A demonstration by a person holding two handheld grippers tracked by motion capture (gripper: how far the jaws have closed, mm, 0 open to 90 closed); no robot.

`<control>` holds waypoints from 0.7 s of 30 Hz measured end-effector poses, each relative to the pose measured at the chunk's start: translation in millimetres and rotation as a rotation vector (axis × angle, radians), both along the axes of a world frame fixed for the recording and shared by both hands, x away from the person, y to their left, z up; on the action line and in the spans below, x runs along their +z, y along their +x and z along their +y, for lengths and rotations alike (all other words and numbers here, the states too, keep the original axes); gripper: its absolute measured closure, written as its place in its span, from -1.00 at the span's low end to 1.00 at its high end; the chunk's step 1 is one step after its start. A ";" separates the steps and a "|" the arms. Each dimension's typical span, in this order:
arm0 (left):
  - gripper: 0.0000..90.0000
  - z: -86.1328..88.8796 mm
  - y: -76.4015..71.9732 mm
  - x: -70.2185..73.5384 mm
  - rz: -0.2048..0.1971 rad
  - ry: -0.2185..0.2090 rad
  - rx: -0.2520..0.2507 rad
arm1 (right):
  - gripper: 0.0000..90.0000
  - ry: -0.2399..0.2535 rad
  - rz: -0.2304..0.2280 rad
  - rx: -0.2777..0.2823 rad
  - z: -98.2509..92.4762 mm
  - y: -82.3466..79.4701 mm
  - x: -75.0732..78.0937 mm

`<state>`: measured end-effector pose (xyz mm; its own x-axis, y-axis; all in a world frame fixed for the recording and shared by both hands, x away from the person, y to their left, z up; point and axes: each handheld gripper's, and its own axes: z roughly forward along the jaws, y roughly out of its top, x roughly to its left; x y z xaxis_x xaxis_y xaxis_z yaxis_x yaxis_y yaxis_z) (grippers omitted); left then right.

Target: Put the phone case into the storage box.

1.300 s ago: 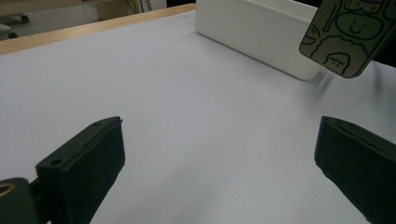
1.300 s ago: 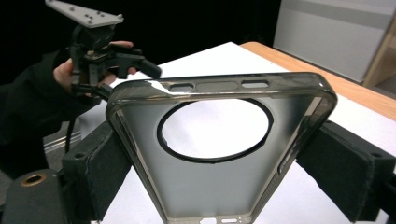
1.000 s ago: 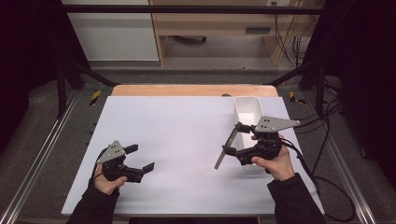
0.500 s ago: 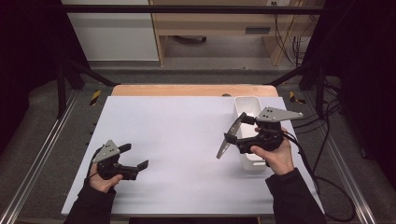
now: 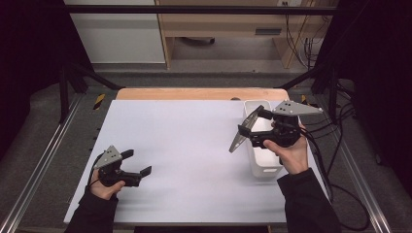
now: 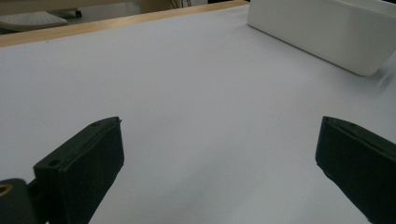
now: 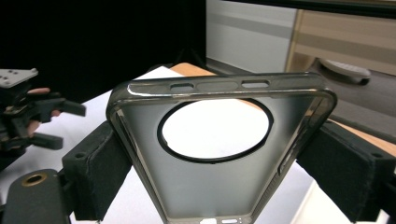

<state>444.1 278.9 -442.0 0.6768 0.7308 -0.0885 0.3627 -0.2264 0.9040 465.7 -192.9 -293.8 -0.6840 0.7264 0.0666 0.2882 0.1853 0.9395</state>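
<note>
While the left gripper [image 5: 132, 164] rests low on the near left part of the white table [image 5: 184, 145], its jaws are wide apart and hold nothing; compared with one second ago it has drawn back a little toward the person and stays idle. Farther to the right, the right gripper [image 5: 250, 129] is clenched on a smoky transparent phone case [image 7: 219, 154], one jaw pressing on each long side. A second ago this case hung lower, beside the white bin [image 5: 262, 162]; now it is lifted higher, above the bin's near-left rim, and tilted with the round camera opening facing up and away. I judge that the case was just taken out of the bin and that the next move is to carry it over the open table. Beyond the table, the wooden edge [image 5: 194, 93] and a cabinet [image 5: 228, 29] stand unchanged.
</note>
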 end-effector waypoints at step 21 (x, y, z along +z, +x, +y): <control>-0.99 0.1 0.6 -1.6 -0.003 0.006 -0.001 | -0.73 -0.010 -0.009 -0.158 -11.8 18.6 16.3</control>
